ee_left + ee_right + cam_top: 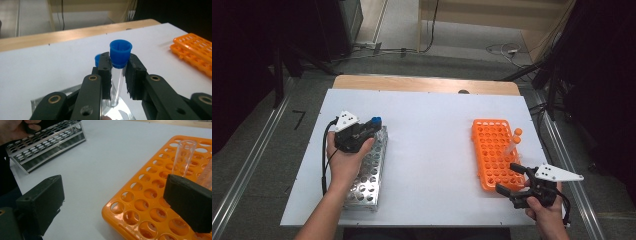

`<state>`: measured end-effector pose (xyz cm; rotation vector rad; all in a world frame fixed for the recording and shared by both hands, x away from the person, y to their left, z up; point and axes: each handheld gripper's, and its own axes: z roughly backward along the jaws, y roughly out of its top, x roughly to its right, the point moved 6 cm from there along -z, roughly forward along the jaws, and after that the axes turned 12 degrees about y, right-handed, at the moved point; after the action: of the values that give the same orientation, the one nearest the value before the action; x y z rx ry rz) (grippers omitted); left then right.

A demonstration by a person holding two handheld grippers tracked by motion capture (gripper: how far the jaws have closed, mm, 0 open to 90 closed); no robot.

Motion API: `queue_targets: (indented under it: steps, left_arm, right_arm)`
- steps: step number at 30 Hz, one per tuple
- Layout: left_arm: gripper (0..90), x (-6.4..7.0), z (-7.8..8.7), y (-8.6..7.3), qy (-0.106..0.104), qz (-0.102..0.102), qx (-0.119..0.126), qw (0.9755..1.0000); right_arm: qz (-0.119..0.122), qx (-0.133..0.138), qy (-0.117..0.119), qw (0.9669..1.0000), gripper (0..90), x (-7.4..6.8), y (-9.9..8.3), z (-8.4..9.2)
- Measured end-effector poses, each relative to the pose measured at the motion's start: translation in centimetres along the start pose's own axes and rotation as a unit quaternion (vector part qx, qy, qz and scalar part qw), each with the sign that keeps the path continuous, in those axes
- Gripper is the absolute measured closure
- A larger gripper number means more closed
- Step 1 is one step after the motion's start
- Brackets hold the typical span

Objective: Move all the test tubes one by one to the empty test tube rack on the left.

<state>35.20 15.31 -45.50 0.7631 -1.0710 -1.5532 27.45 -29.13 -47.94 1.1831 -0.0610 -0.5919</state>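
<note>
Blue-capped tube clamped in the left tool, right tool wide open by the orange rack

So, the left tool (117,75) has its two black jaws pressed in on a clear plastic test tube with a blue screw cap (120,53), gripping it just under the cap. That tube stands roughly upright, its lower end down at the perforated shiny metal tube rack (371,167) on the left side of the white worktop (427,150). Whether the tip already sits in a hole, I can't tell. A second blue cap (97,60) peeks out just behind the left jaw.

From above, the person's left hand (344,160) hovers over the far end of the metal rack, with the blue cap showing at the tool's front.

Over on the right, the right tool (112,202) is spread wide with nothing between its jaws. It sits at the near corner of the bright orange plastic tube rack (150,202). A clear uncapped tube (183,157) stands in that rack, and the high view shows two orange-capped tubes (515,137) leaning at its far right side. The two racks are well apart.
</note>
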Motion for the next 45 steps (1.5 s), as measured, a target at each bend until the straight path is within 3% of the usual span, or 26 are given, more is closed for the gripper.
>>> queue_targets:
  steps: [3,9,15,20,23,27,35,45]
  left_arm:
    - [75.0,0.1,0.0,-0.1,0.001,0.002,-0.012,0.9999]
    - [74.8,0.7,-0.1,-0.2,0.009,-0.030,-0.018,0.9994]
    - [64.3,1.1,-0.1,-0.3,-0.007,-0.017,-0.038,0.9991]
    - [43.1,1.3,0.6,0.0,-0.011,-0.001,-0.026,0.9996]
    - [29.8,1.7,1.2,0.1,-0.023,0.002,-0.018,0.9996]
    - [18.5,2.3,2.5,0.4,-0.041,0.003,-0.001,0.9992]
    - [7.0,3.3,5.2,0.3,-0.069,0.008,0.017,0.9975]
    - [1.1,4.8,7.4,-0.6,-0.095,0.017,0.036,0.9947]
  right_arm:
    - [0.002,0.000,0.000,1.0000,1.9,0.0,0.0,0.0]
    - [0.002,0.001,-0.003,1.0000,2.1,0.1,0.0,0.0]
    - [0.001,0.002,-0.004,1.0000,2.2,0.2,0.0,0.0]
    - [-0.003,0.005,-0.006,1.0000,3.0,0.4,0.0,0.2]
    - [-0.002,0.006,-0.009,0.9999,3.4,0.5,0.1,0.3]
    - [-0.004,0.008,-0.013,0.9999,4.1,0.7,0.1,0.5]
    - [-0.013,0.013,-0.030,0.9994,7.5,1.6,0.2,1.1]
    - [-0.035,0.020,-0.056,0.9976,16.0,3.5,0.1,1.9]
